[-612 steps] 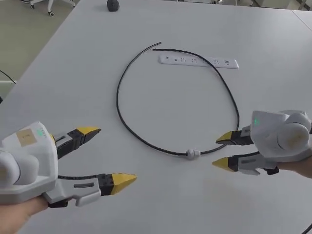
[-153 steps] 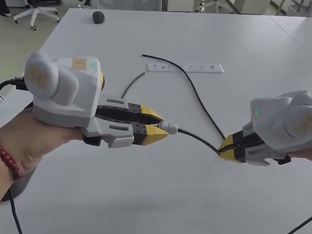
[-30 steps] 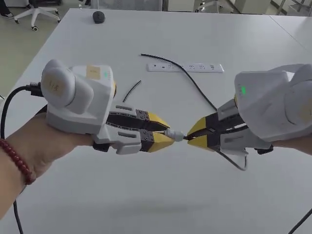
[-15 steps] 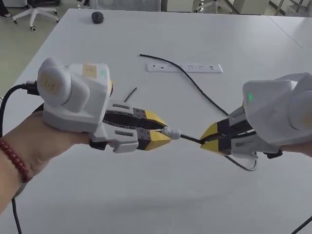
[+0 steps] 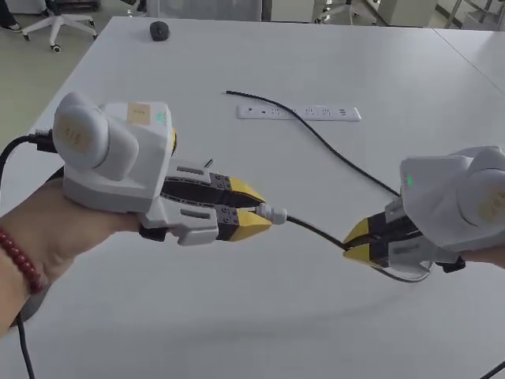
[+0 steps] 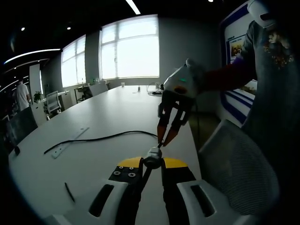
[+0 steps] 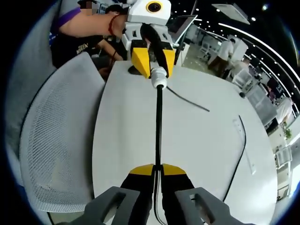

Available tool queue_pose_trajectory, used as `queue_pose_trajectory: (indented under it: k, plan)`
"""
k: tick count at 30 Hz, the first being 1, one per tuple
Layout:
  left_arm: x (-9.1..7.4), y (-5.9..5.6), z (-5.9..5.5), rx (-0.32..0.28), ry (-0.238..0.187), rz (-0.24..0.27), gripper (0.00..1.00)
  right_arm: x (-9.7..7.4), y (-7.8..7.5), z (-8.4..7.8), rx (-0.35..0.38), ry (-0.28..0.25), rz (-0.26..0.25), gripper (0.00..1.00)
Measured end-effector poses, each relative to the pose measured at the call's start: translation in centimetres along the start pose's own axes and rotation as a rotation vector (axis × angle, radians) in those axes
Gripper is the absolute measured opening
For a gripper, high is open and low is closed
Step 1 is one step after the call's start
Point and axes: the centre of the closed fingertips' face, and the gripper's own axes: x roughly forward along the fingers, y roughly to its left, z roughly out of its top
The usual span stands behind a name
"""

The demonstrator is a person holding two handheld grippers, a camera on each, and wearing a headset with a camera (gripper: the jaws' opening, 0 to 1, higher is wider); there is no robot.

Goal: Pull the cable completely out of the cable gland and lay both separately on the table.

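Head view: left hand-held gripper (image 5: pixel 259 212) pinches gland (image 5: pixel 274 212).

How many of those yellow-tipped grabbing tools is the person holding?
2. The left gripper, on the left of the head view, grips the white cable gland; the right gripper, on the right, pinches the black cable. None seem hidden.
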Motion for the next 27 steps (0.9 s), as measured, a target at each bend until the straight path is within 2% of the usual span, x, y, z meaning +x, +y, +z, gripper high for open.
queue_pose_trajectory:
  k: [22,27]
  plan:
    - [-0.3,-0.2,0.1,0.012,-0.001,-0.01,0.16,1.5,-0.4,-5.2,0.098,0.077,0.018,0.0]
    - [-0.1,-0.2,0.0,0.01,0.0,-0.013,0.16,1.6,-0.3,-5.5,0.104,0.081,0.022,0.0]
